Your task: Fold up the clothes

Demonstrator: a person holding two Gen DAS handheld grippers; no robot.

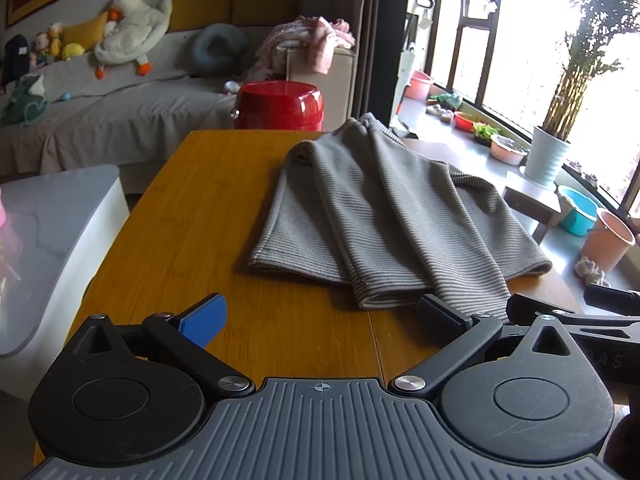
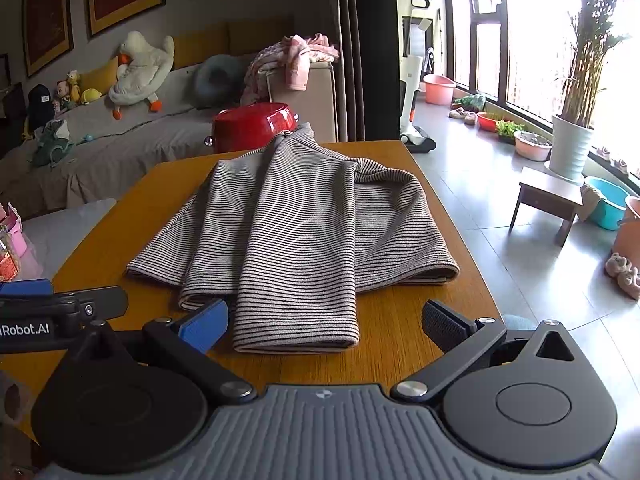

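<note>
Striped garment (image 2: 296,232), grey with dark horizontal lines, lying partly folded on the wooden table (image 2: 400,344), sleeves drawn lengthwise over the body toward 6 o'clock. In the right wrist view, nearest sleeve cuff resting between the fingers of the right tongs (image 2: 326,324), close to the blue pad (image 2: 204,328) at 9 o'clock, apart from the black pad (image 2: 444,326) at 3 o'clock. Right tongs spread wide, grasping nothing. In the left wrist view, garment (image 1: 380,216) lying toward 1 o'clock, its near hem just beyond the fingertips; left tongs (image 1: 322,318) likewise spread wide and empty above bare table (image 1: 208,216), black finger (image 1: 440,316) just beside a sleeve end. Part of the right tongs visible at 3 o'clock in that view; part of the left tongs at 9 o'clock in the other.

Beyond the table at 12 o'clock: red stool (image 2: 256,124). At 10 o'clock: grey sofa (image 1: 112,108) carrying a white plush goose (image 1: 132,28). At 2 o'clock: potted plant (image 2: 572,152) by the window.
</note>
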